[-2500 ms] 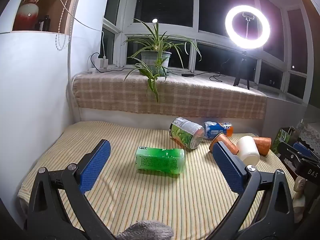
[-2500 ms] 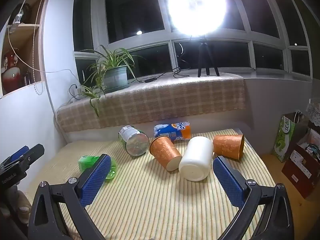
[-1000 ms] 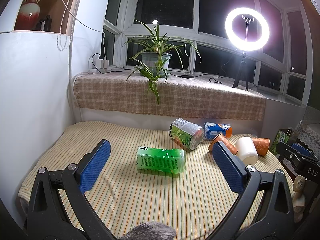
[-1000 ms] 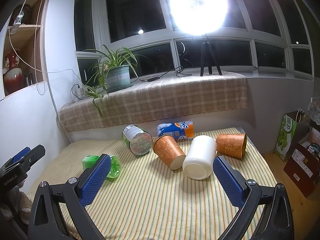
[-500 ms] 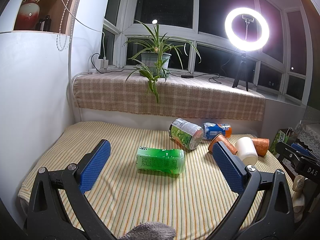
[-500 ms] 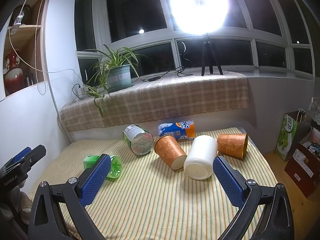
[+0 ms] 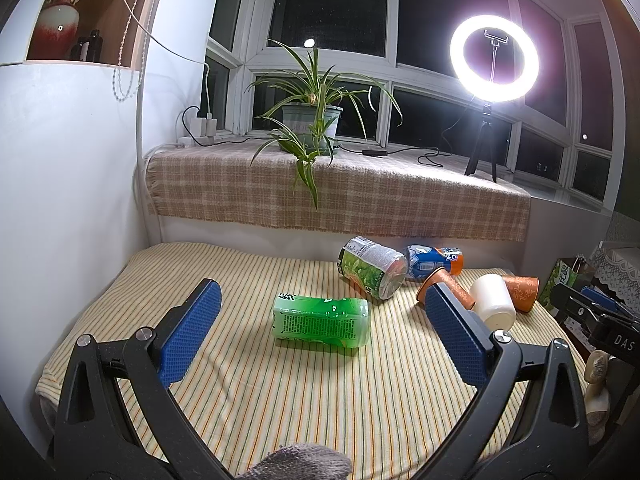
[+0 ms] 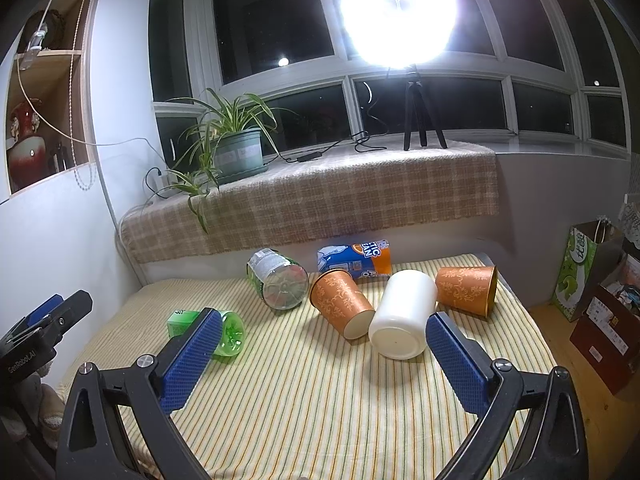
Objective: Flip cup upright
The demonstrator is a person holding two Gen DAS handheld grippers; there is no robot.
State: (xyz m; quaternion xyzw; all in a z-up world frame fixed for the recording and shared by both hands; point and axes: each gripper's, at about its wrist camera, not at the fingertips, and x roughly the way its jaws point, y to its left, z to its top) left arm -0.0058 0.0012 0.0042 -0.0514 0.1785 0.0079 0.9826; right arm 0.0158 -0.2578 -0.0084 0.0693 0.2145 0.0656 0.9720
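Almost nothing has moved since the earlier frames: both grippers hover at nearly the same place over the striped mattress point(image 8: 320, 400), only drifting a little. The left gripper point(image 7: 320, 332) has its jaws wide apart and holds nothing, and the right gripper point(image 8: 320, 354) is the same. The task's thing is most likely the white cup point(image 8: 402, 314), which lies on its side with its bottom toward the right camera, between two orange paper cups, the nearer point(image 8: 340, 300) and the farther point(image 8: 466, 288). It touches or nearly touches both, so a wide approach could push a neighbour or make the round cup roll away on the soft cloth; paper cups would also crush easily. Counted, there are one white cup, two orange paper cups, one green bottle point(image 7: 322, 322), one clear jar with green label point(image 8: 278, 282), and one blue-orange can point(image 8: 354, 258), all lying down.
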